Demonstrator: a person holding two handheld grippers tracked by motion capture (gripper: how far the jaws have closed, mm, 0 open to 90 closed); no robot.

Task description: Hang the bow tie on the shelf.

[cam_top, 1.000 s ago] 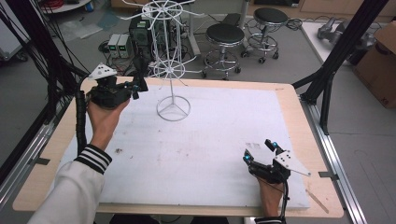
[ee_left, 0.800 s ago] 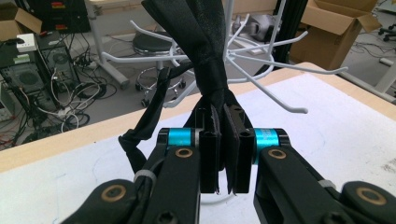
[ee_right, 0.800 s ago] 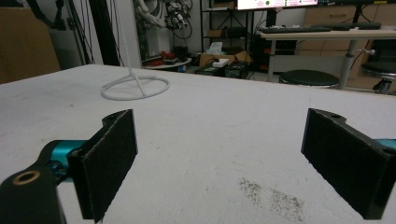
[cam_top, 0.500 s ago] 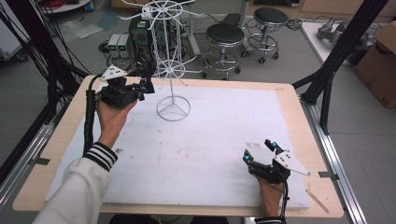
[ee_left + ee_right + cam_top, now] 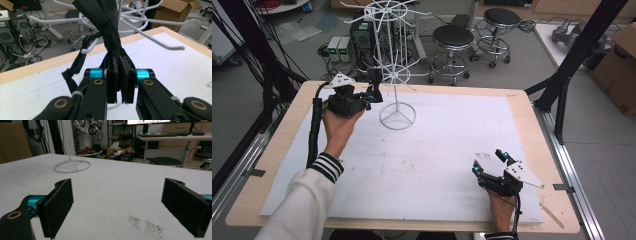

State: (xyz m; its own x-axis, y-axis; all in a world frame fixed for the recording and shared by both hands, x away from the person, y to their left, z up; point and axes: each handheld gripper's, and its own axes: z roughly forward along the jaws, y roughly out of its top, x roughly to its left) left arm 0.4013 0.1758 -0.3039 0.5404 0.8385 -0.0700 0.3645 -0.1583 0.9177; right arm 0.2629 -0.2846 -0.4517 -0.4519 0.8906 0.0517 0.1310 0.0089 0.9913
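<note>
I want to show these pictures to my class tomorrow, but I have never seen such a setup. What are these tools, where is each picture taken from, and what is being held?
A person holds a two-jaw gripper in each hand. One picture looks down from above; the others come from cameras riding on each gripper. On the white table stands a white wire rack. The left gripper pinches a black strap at a rack hook. The right gripper rests open near the table's front edge.

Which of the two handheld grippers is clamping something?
The left gripper, beside the white wire rack: its jaws pinch a black strap. The right gripper gapes.
</note>
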